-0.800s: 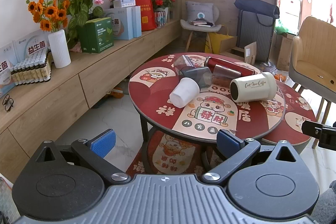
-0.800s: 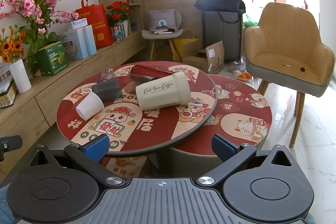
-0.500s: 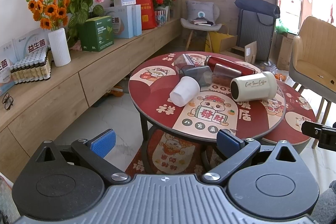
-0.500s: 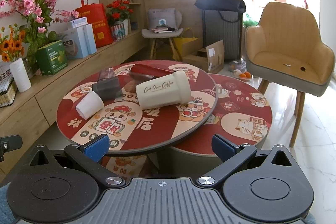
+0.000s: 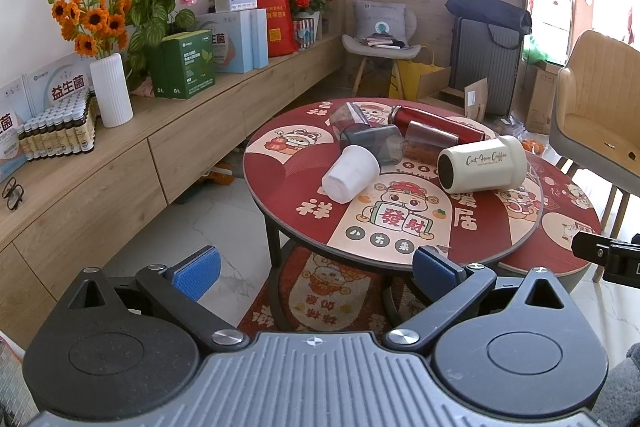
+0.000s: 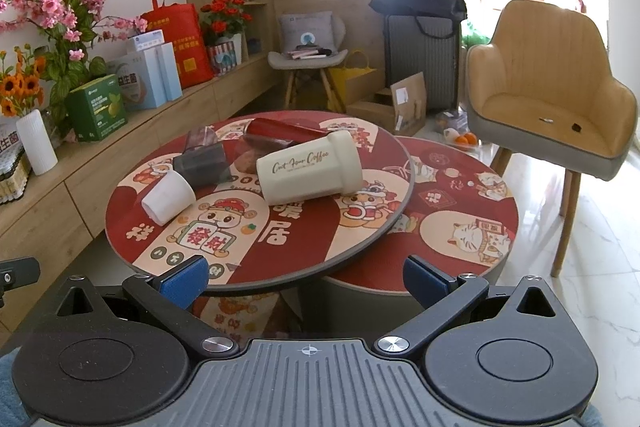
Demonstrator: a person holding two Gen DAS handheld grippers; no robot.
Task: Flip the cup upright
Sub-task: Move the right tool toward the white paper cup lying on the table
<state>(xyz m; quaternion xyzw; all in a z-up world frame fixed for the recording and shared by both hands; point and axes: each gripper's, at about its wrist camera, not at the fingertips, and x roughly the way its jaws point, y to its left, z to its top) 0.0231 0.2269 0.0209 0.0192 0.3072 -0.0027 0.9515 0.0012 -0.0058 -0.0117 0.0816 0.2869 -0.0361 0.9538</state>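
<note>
Several cups lie on their sides on a round red table [image 5: 472,239] [image 6: 304,251]. A cream coffee cup [image 5: 482,169] [image 6: 310,167] with script lettering is on the right. A small white cup [image 5: 351,174] [image 6: 168,198] is on the left. A dark grey cup [image 5: 372,143] [image 6: 202,165], a clear cup [image 5: 430,141] and a red flask [image 5: 438,125] [image 6: 280,129] lie behind. My left gripper [image 5: 316,265] and right gripper [image 6: 306,277] are open and empty, short of the table's near edge.
A lower round table [image 6: 456,211] overlaps on the right. A yellow armchair [image 6: 548,99] stands beyond it. A long wooden sideboard [image 5: 132,147] with flowers, a white vase [image 5: 111,91] and boxes runs along the left wall. The floor is pale tile.
Both grippers have drifted very slightly toward the table. The cups have not moved.
</note>
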